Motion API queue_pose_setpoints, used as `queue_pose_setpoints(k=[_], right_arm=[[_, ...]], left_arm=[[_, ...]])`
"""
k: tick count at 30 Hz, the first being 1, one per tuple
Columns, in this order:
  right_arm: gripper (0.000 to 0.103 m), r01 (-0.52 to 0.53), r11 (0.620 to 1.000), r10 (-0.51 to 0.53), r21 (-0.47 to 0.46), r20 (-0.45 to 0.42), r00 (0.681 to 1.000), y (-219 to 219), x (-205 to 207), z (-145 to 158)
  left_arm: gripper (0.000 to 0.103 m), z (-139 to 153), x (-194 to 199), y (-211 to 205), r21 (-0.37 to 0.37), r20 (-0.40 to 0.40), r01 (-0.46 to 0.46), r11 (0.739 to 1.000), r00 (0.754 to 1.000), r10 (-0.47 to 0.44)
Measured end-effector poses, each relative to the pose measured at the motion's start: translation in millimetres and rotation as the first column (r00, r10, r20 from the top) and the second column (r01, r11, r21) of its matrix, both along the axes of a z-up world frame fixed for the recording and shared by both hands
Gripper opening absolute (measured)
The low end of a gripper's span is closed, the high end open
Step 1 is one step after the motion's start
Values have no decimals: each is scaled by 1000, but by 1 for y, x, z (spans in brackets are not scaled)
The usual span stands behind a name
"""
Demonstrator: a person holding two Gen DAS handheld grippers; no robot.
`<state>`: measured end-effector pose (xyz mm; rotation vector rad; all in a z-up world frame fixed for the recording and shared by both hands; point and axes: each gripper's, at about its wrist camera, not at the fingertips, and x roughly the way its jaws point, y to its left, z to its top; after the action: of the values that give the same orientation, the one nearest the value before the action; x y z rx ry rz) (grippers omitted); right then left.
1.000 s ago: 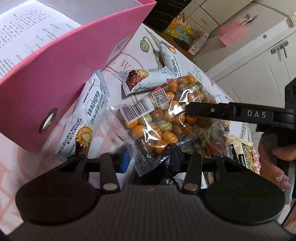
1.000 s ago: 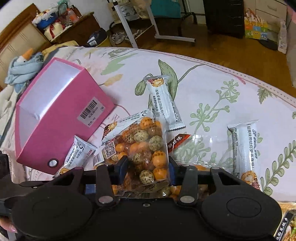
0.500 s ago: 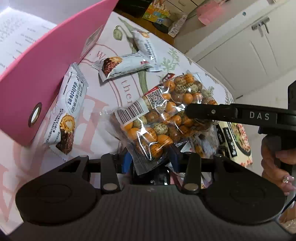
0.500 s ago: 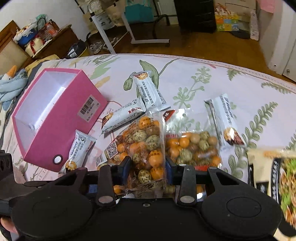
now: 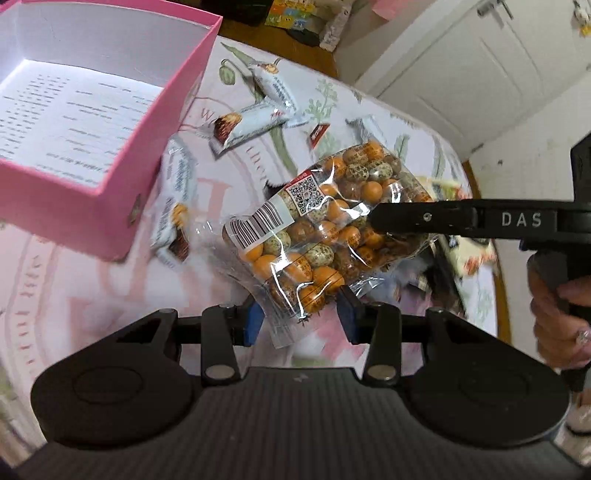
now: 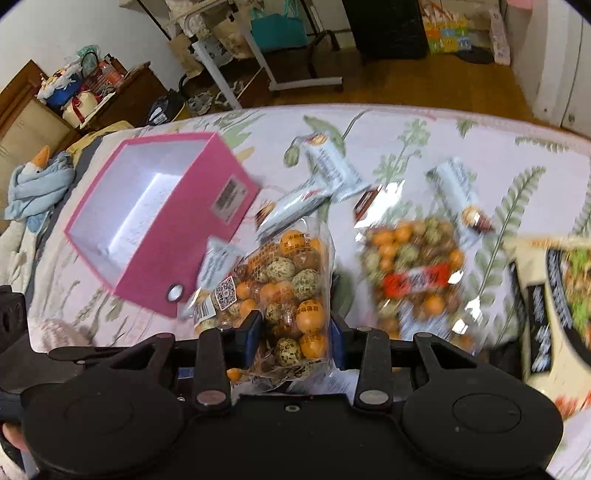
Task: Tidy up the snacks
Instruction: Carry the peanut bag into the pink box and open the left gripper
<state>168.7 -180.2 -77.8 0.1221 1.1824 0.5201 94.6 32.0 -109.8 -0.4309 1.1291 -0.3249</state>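
Left wrist view: left gripper [image 5: 299,319] standing spread around corner of clear bag of coated nuts [image 5: 325,229], pads not pressing. Right gripper [image 6: 295,338] pinching same bag, holding it lifted above flowered counter [image 6: 461,147], just beside open pink box [image 6: 162,218]. Wrapped bars [image 6: 328,166] lying near.

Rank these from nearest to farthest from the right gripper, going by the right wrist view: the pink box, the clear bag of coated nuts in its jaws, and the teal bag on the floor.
1. The clear bag of coated nuts, clamped in the right gripper.
2. The pink box, open on the tablecloth, ahead to the left.
3. The teal bag, on the floor beyond the table.
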Motion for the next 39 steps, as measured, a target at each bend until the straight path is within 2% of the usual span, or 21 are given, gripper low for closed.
queue_pose_setpoints(k=[4, 14, 19, 22, 25, 31, 39], right_arm=[[43, -37, 999, 37, -5, -43, 998, 15, -20, -1], [43, -82, 997, 82, 1, -63, 995, 52, -46, 31], [43, -116, 993, 116, 4, -48, 992, 82, -49, 52], [43, -122, 992, 123, 33, -26, 992, 100, -43, 62], [43, -92, 992, 94, 88, -15, 995, 113, -33, 62], [43, -49, 989, 51, 137, -16, 999, 150, 6, 48], [43, -22, 995, 22, 102, -1, 1000, 195, 73, 23]], left_arm=[[41, 9, -16, 8, 50, -52, 47, 998, 998, -44], [41, 47, -53, 47, 81, -30, 71, 994, 997, -69], [41, 68, -56, 72, 132, 30, 60, 989, 998, -64], [41, 83, -55, 89, 211, 106, 60, 976, 991, -84], [41, 88, -43, 104, 255, 139, 45, 966, 987, -83], [41, 83, 5, 147, 254, 136, -10, 967, 990, -25], [41, 47, 84, 187, 229, 115, -29, 973, 993, 3]])
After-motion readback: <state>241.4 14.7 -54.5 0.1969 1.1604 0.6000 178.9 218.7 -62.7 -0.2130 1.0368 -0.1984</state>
